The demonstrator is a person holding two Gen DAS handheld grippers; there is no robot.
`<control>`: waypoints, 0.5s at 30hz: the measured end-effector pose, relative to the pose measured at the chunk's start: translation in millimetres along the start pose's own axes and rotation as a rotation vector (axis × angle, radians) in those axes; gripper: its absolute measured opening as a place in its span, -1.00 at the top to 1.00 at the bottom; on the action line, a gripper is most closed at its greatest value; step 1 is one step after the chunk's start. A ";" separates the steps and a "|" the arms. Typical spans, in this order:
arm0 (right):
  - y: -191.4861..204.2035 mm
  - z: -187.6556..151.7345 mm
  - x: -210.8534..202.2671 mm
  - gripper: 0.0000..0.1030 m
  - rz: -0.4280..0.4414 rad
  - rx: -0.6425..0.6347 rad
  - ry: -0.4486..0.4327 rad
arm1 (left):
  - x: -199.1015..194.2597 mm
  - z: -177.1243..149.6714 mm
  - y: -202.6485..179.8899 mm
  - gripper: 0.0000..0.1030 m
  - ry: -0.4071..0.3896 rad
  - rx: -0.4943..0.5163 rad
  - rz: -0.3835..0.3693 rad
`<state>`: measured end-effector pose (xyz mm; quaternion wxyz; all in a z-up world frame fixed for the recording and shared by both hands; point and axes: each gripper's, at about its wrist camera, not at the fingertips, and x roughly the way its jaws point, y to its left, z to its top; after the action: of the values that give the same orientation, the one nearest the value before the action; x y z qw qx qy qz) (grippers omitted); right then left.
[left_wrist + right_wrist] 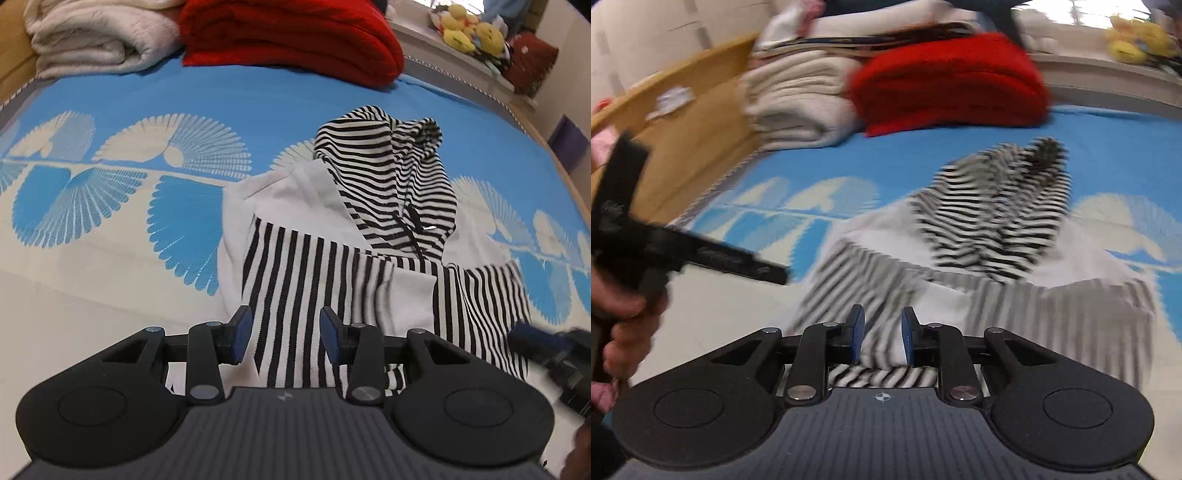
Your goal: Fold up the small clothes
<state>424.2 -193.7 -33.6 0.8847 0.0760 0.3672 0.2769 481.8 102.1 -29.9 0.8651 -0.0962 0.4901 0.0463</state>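
1. Both our grippers, left gripper (pixel 286 338) and right gripper (pixel 879 338), hover part-open and empty over the striped hoodie (pixel 369 236), which lies below the red blanket (pixel 291 37).
2. Pinching 1 layer could drag its folds loose.

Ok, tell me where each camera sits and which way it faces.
Left wrist: on the left gripper, angled down at the striped hoodie on the bed; the right gripper shows at the right edge.
Right wrist: on the right gripper, blurred, over the same hoodie; the left gripper and hand show at left.
Shared: hoodie, red blanket, cream blanket.
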 end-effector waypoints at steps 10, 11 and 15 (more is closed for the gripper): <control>-65.1 -0.2 -56.5 0.28 -0.222 0.360 -0.084 | 11.7 -5.6 -24.2 0.18 0.024 0.011 -0.051; -67.3 -2.5 -46.7 0.26 -0.254 0.379 -0.043 | 15.3 -7.5 -31.5 0.28 0.026 0.029 -0.060; -88.0 -10.3 -26.5 0.26 -0.254 0.445 0.023 | 27.9 -15.7 -64.6 0.47 0.022 0.096 -0.102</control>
<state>440.0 -282.3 -54.7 0.8695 0.2191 0.4359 0.0769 494.2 35.3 -53.9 0.8645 -0.0797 0.4958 -0.0224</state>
